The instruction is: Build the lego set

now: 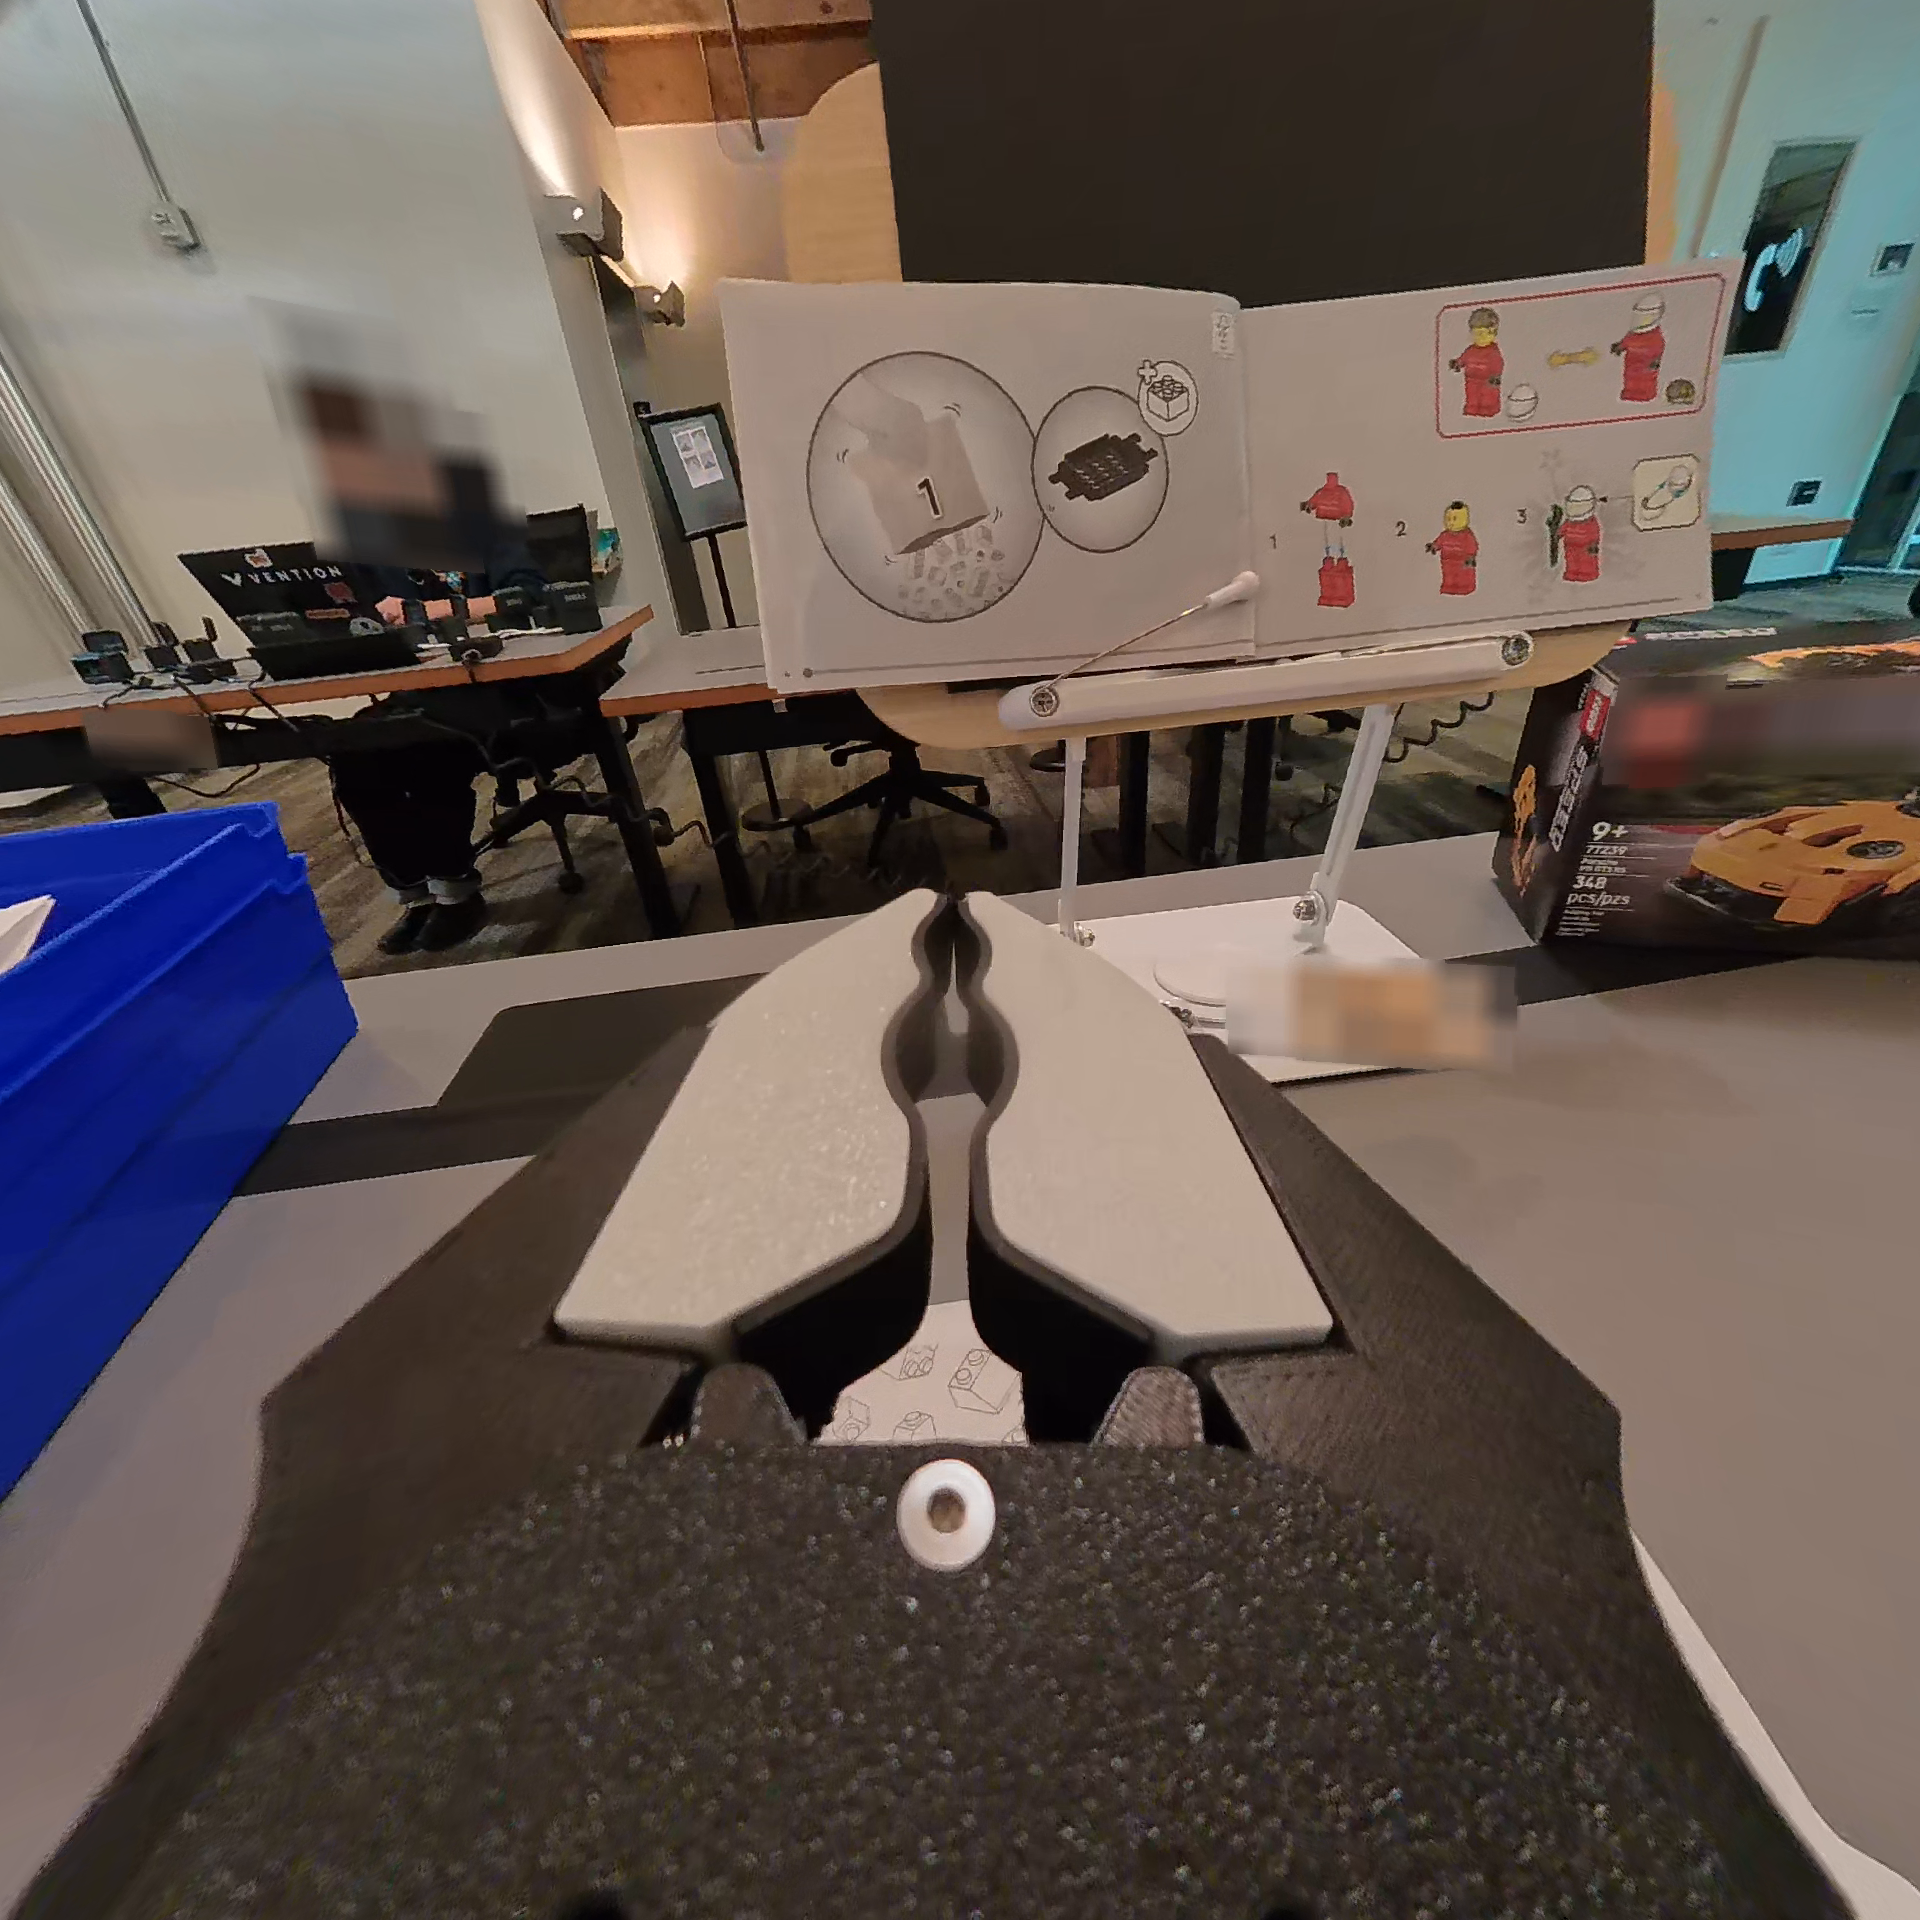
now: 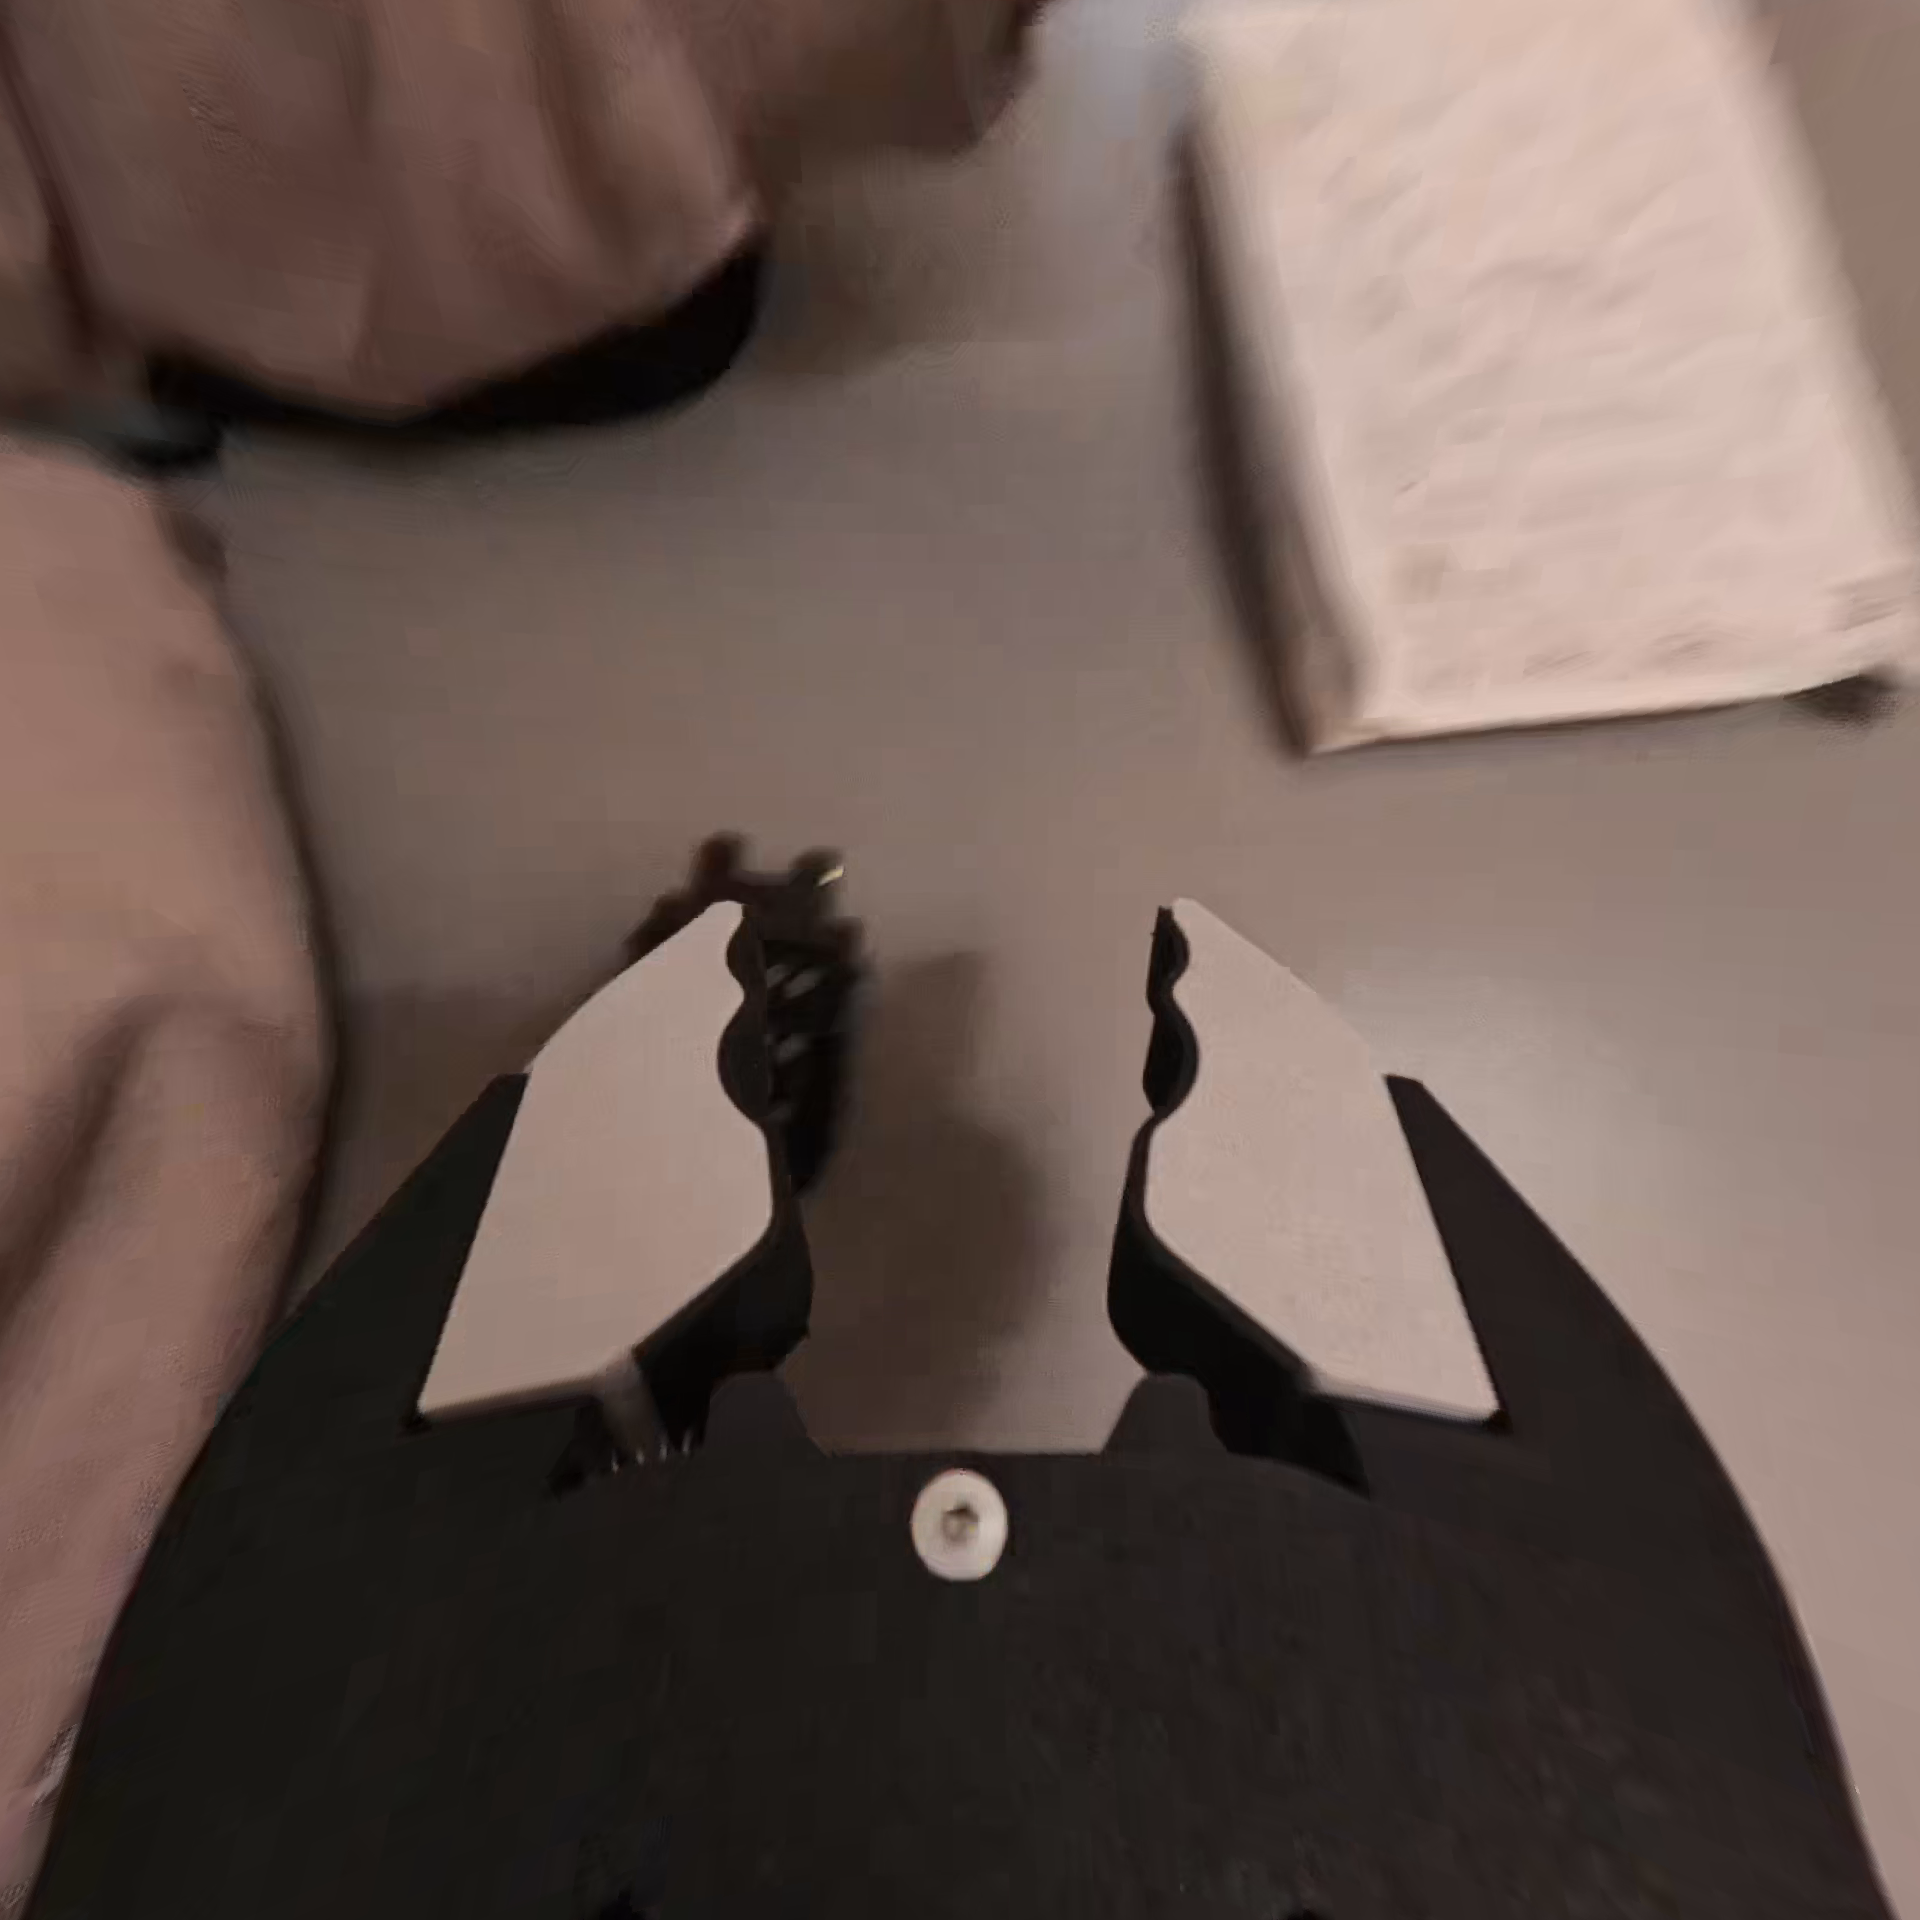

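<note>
The left tongs [image 1: 954, 914], two grey-faced fingers on a black printed body, are together at the tips with nothing between them, held above the grey table [image 1: 1662, 1195]. Beyond them, toward the far edge of the table, one white folding stand [image 1: 1257, 681] holds one open instruction booklet [image 1: 1226, 468] showing two pages. At the far right corner lies one black cardboard set box [image 1: 1725, 810] with an orange car pictured on it. At the left edge sits a stack of blue plastic bins [image 1: 135, 1039]; how many cannot be told. A white sheet printed with brick outlines [image 1: 935, 1387] shows under the left tongs.

The right wrist view is blurred. The right tongs [image 2: 951, 914] are spread wide apart, pointing down at the table. One black studded lego piece [image 2: 800, 987] lies on the table against the inner side of the left finger [image 2: 634, 1143]; the right finger is well apart from it. One white paper bag [image 2: 1538, 364] lies toward the upper right. Two pale pinkish crumpled shapes [image 2: 135, 935] lie at the left, too blurred to identify.
</note>
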`<act>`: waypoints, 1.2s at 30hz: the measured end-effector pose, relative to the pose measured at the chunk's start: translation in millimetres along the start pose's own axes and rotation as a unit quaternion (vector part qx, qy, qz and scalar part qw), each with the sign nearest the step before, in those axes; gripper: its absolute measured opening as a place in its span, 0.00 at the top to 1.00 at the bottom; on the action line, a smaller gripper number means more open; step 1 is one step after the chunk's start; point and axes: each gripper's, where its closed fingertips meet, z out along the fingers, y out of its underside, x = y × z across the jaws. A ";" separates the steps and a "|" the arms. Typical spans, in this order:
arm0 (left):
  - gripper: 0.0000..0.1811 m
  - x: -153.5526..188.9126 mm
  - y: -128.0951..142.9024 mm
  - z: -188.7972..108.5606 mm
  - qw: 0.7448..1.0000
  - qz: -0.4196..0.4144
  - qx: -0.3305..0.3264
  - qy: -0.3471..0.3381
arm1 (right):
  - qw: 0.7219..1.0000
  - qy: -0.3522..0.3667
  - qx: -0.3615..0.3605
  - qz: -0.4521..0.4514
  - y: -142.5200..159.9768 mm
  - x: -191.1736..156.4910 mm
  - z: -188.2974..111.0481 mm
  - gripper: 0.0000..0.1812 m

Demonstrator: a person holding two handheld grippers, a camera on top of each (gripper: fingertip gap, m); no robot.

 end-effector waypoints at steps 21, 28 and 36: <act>1.00 -2.0 5.6 0.4 1.000 -0.020 -0.006 0.008 | 0.980 -0.042 -0.126 -0.147 38.7 105.6 11.3 0.68; 1.00 -4.4 16.0 4.7 0.999 -0.030 -0.019 0.011 | 0.987 -0.045 -0.104 -0.113 52.6 107.1 24.3 0.67; 1.00 6.2 15.1 3.5 0.999 -0.023 -0.020 0.026 | 0.994 0.004 -0.060 -0.094 35.7 126.8 -24.6 0.59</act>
